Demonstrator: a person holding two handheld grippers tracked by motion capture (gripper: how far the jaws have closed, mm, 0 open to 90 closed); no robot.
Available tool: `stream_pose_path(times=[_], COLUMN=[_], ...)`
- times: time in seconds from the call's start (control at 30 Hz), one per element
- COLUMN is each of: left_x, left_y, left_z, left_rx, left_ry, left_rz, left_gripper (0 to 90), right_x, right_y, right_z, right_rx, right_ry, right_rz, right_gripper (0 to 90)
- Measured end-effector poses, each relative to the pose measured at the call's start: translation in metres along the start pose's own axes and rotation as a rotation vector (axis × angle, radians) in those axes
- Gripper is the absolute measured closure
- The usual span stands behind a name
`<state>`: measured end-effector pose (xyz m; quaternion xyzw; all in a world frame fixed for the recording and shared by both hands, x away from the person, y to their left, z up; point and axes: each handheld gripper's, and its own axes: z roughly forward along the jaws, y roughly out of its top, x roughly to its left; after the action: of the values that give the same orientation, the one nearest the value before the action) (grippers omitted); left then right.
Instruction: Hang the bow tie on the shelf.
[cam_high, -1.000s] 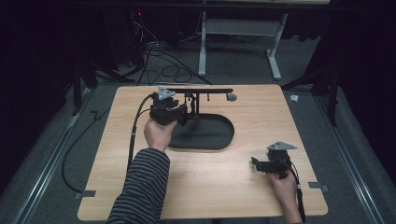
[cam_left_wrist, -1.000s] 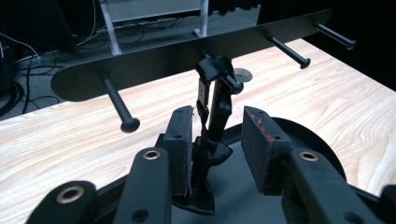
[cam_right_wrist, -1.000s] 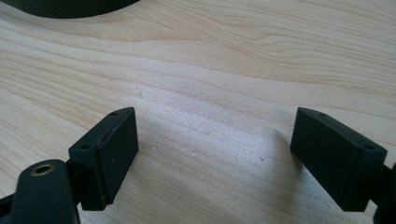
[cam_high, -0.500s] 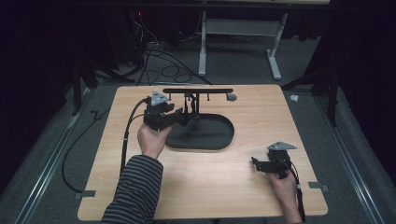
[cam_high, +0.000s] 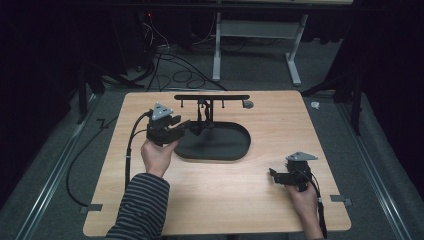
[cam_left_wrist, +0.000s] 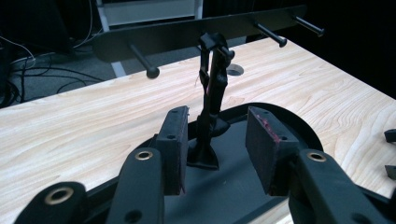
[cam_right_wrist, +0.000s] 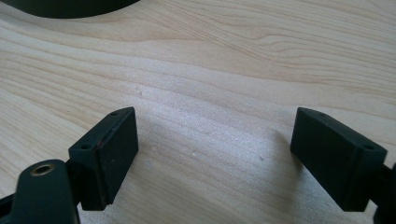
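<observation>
In the high view the left gripper (cam_high: 186, 127) sits left of centre, at the left edge of a dark oval tray (cam_high: 235, 150) on the wooden surface (cam_high: 220, 200). A black stand (cam_high: 205, 116) rises from the tray's rear part, carrying a horizontal bar with pegs (cam_high: 211, 97) across the upper middle of the frame. The right gripper (cam_high: 274, 176) rests low at the lower right, well apart from the tray.

In the left gripper view the left gripper (cam_left_wrist: 215, 140) has its jaws parted, one on each side of the stand's upright post (cam_left_wrist: 212, 100) – near it, though I cannot tell whether either pad touches. The pegged bar (cam_left_wrist: 187, 32) runs along the top of the frame.

In the right gripper view the right gripper (cam_right_wrist: 215, 149) is spread wide over bare wood, holding nothing; the tray's rim (cam_right_wrist: 70, 7) shows at the upper left.

My guess is the risk lies on the left: closing off-centre on the thin post, or pulling sideways, could tip the stand or drag the tray – nothing holds it down.
</observation>
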<state>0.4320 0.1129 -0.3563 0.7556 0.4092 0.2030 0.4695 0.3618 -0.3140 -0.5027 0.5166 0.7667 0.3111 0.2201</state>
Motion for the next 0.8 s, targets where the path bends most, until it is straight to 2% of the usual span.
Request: stream_pose_path(times=[0.8], left_x=[0.005], left_y=[-0.024], left_z=[-0.018], left_rx=[-0.015], left_ry=[0.002], left_rz=[-0.048], left_gripper=[58.1], right_x=[0.000], right_y=[0.000], right_z=[0.000], right_rx=[0.001], right_ry=[0.000], right_rz=[0.002], right_gripper=[16.3])
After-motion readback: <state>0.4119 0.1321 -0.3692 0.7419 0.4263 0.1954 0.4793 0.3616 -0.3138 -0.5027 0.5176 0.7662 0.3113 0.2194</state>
